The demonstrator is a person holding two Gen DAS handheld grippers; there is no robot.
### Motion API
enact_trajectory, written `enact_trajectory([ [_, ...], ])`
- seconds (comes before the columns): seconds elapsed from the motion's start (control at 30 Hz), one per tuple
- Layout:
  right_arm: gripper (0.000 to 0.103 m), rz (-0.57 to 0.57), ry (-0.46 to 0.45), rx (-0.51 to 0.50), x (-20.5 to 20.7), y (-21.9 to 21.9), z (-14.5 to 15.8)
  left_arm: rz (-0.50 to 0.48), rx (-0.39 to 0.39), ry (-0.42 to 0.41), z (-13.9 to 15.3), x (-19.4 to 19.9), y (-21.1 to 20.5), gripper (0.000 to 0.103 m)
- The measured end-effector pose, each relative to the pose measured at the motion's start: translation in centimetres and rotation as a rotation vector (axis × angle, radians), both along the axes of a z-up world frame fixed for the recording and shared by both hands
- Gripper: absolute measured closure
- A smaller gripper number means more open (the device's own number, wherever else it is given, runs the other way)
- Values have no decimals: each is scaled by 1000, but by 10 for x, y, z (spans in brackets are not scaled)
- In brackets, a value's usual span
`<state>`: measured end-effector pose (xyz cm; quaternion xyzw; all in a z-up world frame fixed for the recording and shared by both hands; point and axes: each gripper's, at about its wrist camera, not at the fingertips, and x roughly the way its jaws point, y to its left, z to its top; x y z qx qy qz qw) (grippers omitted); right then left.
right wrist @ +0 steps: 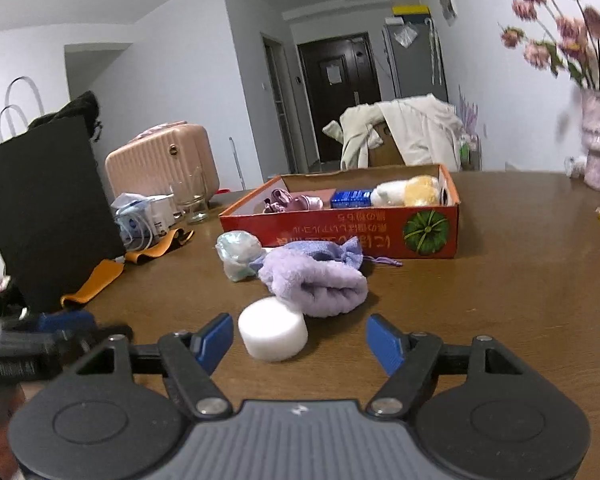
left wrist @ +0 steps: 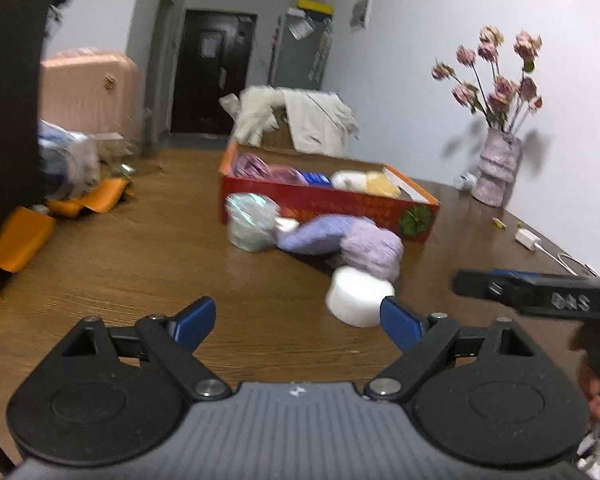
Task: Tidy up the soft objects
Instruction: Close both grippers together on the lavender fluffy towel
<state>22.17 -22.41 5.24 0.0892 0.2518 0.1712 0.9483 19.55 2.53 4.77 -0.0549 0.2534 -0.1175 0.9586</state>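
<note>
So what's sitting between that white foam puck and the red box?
A crumpled purple towel lies between the white puck and the red box, touching the puck's far edge. The right wrist view shows it best.

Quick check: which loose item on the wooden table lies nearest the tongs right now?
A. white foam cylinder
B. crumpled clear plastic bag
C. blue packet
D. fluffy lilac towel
A: the white foam cylinder sits just ahead of the tongs, with the fluffy lilac towel and crumpled clear plastic bag behind it.

A pink suitcase point(right wrist: 162, 158) stands behind a drinking glass point(right wrist: 191, 196).
</note>
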Motion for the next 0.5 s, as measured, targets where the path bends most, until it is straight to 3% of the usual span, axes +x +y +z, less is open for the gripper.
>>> enact_trajectory([
  [0.13, 37, -14, 25, 46, 35, 8, -7, -68, 76, 23, -17, 27, -32, 12],
  [0.23, 38, -9, 23, 84, 62, 14, -10, -100, 87, 30, -23, 40, -41, 12],
  [0.27, 45, -4, 28, 95, 71, 18, -12, -105, 88, 38, -25, 45, -43, 12],
  [0.3, 62, 6, 33, 99, 81, 21, -17, -105, 91, 45, -28, 48, -45, 12],
  [0.37, 80, 12, 54, 78, 94, 26, -22, -96, 94, 59, -31, 54, -44, 12],
  [0.5, 87, -17, 10, 61, 88, 1, -20, -65, 85, 83, -32, 62, -40, 12],
])
